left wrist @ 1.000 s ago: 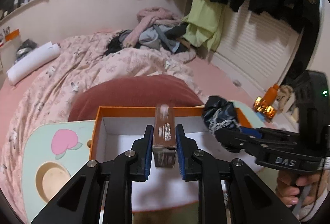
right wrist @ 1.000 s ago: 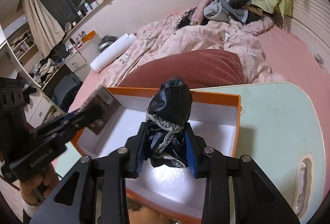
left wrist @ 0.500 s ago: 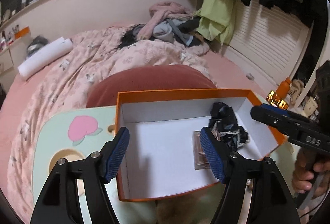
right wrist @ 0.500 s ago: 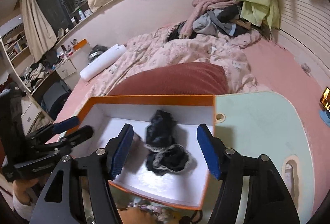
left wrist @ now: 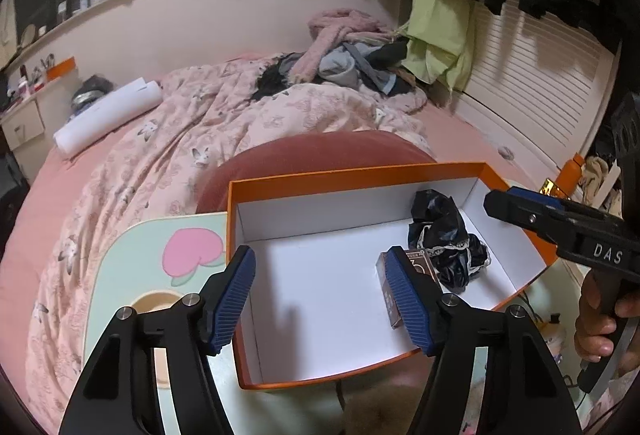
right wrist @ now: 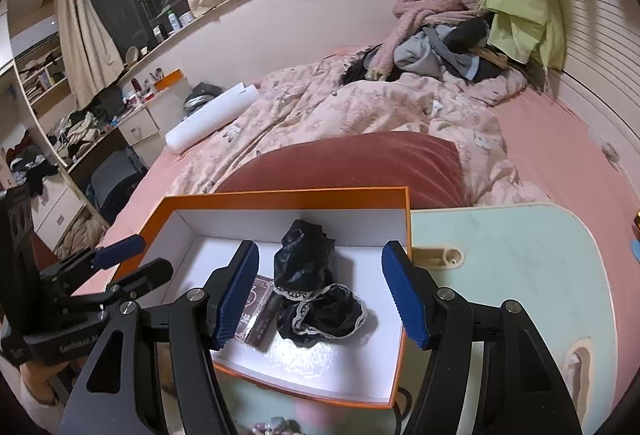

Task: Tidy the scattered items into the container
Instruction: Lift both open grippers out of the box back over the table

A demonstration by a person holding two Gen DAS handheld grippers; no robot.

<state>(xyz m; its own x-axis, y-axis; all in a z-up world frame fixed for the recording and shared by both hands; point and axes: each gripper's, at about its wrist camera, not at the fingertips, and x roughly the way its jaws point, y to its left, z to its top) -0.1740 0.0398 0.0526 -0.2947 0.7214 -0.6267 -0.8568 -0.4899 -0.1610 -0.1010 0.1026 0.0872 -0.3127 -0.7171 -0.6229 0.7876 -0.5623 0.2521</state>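
An orange box (left wrist: 352, 174) with a white inside sits on a pale green lap table (left wrist: 128, 267); it also shows in the right wrist view (right wrist: 280, 195). Inside lie a black lace-trimmed cloth (left wrist: 448, 239) (right wrist: 316, 291) and a small brown card box (left wrist: 416, 263) (right wrist: 258, 311), side by side. My left gripper (left wrist: 322, 295) is open and empty above the box's near-left part. My right gripper (right wrist: 320, 291) is open and empty above the cloth; it also shows in the left wrist view (left wrist: 560, 219) at the right.
A dark red cushion (right wrist: 344, 163) lies behind the box on a bed with a pink floral duvet (left wrist: 180, 139). Clothes (left wrist: 352, 59) are piled at the far end. A white roll (left wrist: 108, 115) lies at the left. Dark clothes hang at the upper right.
Both grippers opened and pulled back. The card box dropped from the left gripper and the black cloth from the right; both now lie in the orange box.
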